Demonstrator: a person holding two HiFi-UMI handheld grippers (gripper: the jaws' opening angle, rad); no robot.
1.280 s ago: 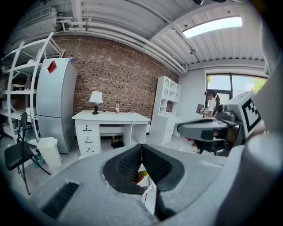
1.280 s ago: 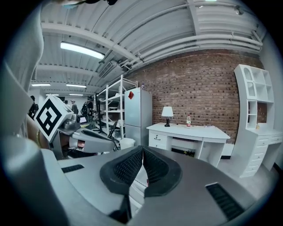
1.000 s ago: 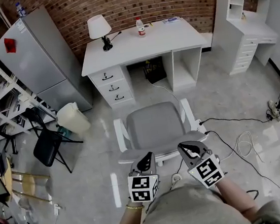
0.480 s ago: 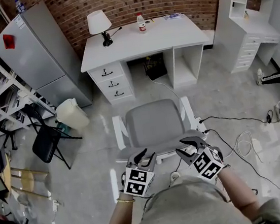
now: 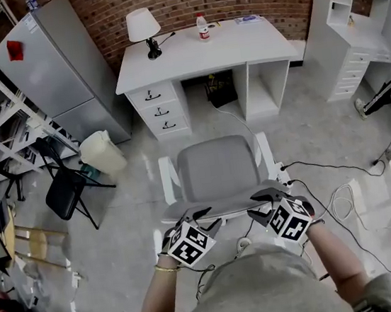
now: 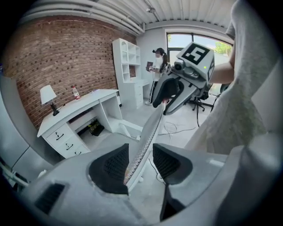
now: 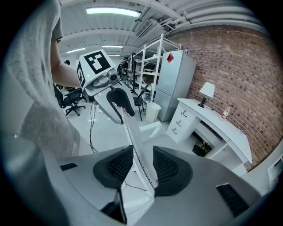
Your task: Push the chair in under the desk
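Chair (image 5: 217, 170) stands mid-frame in the head view, facing the table (image 5: 238, 46) at the top and well apart from it, so you have the whole push ahead of you. Your left gripper (image 6: 140, 154) and right gripper (image 7: 142, 154) both sit astride the thin top edge of the backrest (image 5: 223, 204), jaws narrow but not clearly pinching it. Judging from that, a hard shove could let the edge slide out of the jaws, or just tip the backrest instead of rolling the base. The cables (image 5: 334, 201) and power strip (image 5: 281, 171) lie just right of the chair and could snag its base. The white armrests look close to the width of the kneehole, so a crooked push may knock the drawers (image 5: 163, 109). A black box (image 5: 219, 88) in the kneehole could stop the chair short. A bump might topple the lamp (image 5: 141, 27) or bottle (image 5: 202, 28). No writing is readable: the bottle's label is too small, and the gripper cubes show only square patterns.
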